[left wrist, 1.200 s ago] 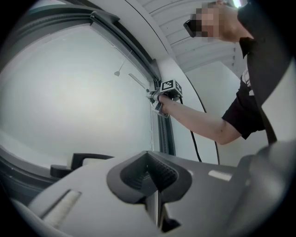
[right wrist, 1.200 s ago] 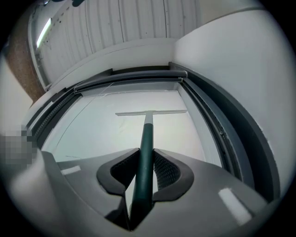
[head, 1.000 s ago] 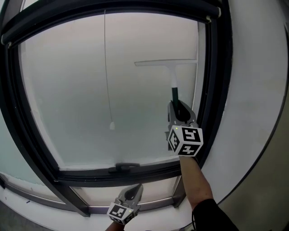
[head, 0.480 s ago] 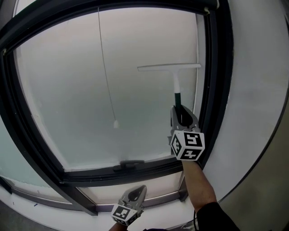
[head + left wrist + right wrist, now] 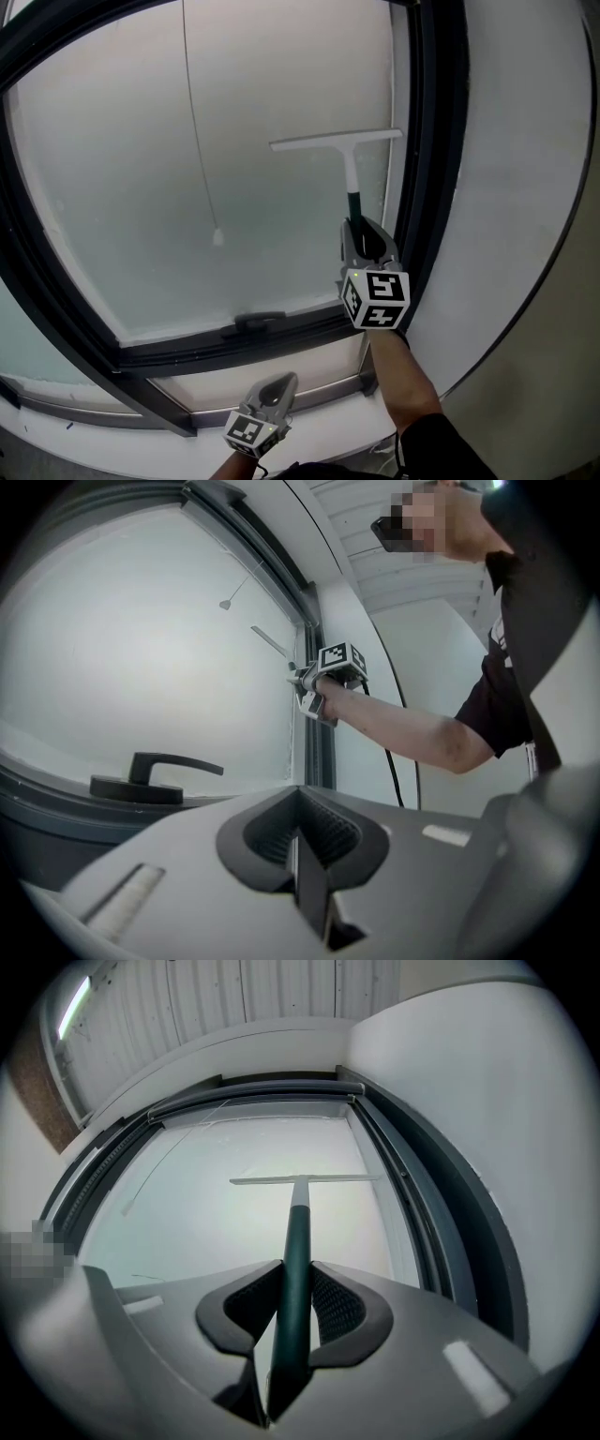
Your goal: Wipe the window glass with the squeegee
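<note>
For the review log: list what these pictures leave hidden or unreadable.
1. Whether the squeegee blade touches the glass: the head view faces it flat-on, so I cannot tell.
2. The top of the pull cord: cut off by the head view's upper edge.
3. Wetness or streaks on the glass: too faint in every view.

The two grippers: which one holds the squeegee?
The right gripper: its jaws clamp the dark green handle of the squeegee. The left gripper is shut on nothing.

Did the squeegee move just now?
Yes. In the head view the squeegee, held in the right gripper, has slid down the glass, closer to the level of the cord's pull and the window handle.
</note>
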Demonstrator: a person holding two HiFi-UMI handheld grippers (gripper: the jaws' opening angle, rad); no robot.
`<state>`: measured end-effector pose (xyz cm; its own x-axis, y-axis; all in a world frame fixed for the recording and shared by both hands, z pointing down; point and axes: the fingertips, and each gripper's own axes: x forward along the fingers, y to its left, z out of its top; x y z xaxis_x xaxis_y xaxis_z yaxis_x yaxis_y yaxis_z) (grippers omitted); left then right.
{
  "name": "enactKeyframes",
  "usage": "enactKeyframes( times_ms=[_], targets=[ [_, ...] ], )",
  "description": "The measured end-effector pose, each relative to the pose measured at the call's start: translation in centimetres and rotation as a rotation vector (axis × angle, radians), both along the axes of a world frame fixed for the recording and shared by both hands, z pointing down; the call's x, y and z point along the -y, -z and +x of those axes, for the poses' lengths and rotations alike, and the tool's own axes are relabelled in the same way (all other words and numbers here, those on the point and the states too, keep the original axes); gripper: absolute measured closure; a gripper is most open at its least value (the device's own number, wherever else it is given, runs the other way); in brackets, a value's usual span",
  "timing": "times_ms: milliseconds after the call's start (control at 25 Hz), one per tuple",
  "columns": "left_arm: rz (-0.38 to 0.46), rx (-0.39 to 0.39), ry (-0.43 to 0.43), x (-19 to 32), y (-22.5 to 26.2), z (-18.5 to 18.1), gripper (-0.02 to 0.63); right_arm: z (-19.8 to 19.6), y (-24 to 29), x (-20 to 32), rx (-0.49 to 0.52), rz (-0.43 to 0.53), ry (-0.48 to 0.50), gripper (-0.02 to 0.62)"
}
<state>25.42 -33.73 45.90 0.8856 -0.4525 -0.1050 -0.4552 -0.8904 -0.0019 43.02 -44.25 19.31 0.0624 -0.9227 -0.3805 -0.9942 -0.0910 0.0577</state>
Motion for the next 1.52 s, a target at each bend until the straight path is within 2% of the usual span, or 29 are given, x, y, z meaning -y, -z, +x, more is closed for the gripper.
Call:
enactKeyframes(
  times_ms=[640, 1240, 1520],
  targets=[
    [-0.013, -0.043, -0.021, -0.5, 1.1, -0.3, 0.606, -0.6, -6.8, -1.2, 0.055, -0.063, -0.003, 0.500],
    [-0.022, -0.067, -0.018, -1.1, 1.7, 0.1, 0.606, -0.4, -10.9, -2.3, 0.032, -0.113, -0.022, 0.500],
    [-0.039, -0.054, -0.006, -1.2, 1.0, -0.8, 0.606, -0.9, -13.8, -2.7, 0.039, -0.139, -0.031, 0.500]
  ],
)
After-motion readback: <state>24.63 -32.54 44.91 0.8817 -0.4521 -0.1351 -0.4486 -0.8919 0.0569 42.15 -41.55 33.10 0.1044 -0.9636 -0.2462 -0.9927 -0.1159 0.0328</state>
